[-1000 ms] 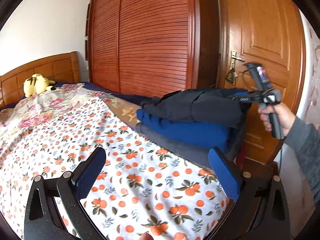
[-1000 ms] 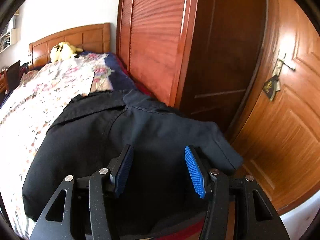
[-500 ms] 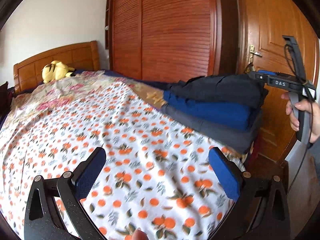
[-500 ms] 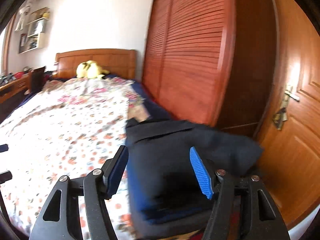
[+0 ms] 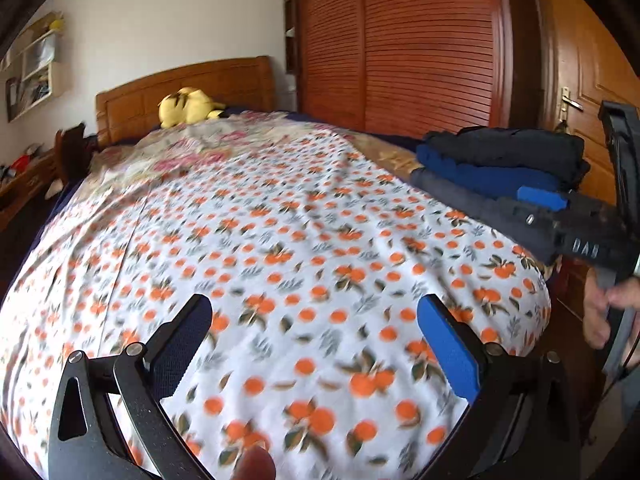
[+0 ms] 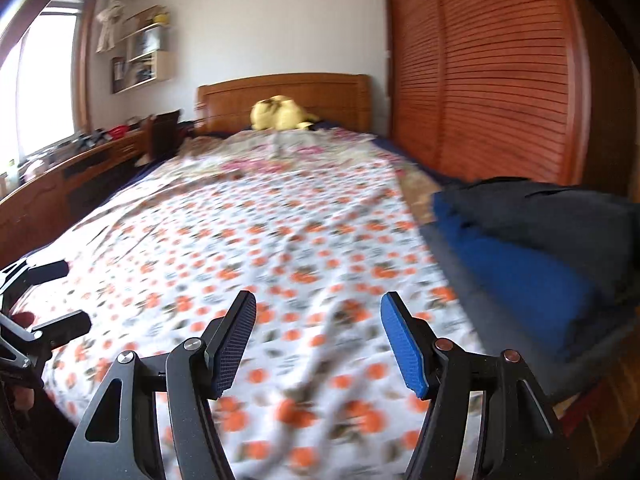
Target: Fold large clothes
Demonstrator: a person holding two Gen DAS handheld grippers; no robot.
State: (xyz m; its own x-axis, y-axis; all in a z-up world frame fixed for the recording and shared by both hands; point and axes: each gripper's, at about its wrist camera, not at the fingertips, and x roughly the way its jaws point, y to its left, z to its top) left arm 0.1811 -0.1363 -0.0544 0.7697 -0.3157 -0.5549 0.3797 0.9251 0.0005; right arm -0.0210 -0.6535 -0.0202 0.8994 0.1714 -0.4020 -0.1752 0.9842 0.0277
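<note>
A stack of folded clothes (image 5: 500,164) lies at the bed's right foot corner: a black garment (image 6: 552,208) on top, a blue one (image 6: 520,272) under it, a grey one at the bottom. My left gripper (image 5: 316,344) hangs open over the orange-print sheet (image 5: 300,220), with nothing between its fingers. My right gripper (image 6: 318,344) is also open and empty, left of the stack and apart from it. In the left wrist view the right gripper (image 5: 532,208) shows side-on in front of the stack, held by a hand (image 5: 600,312). The left gripper (image 6: 60,298) appears at the right wrist view's left edge.
A yellow plush toy (image 6: 280,114) sits against the wooden headboard (image 6: 288,92). A louvred wardrobe (image 5: 420,48) and a door (image 5: 580,80) stand along the bed's right side. A wooden desk (image 6: 72,168) with clutter runs along the left, under a window.
The right gripper has drawn back from over the black garment and swung left toward the sheet, its jaws a little wider. The left gripper has swung left too and dropped lower over the sheet.
</note>
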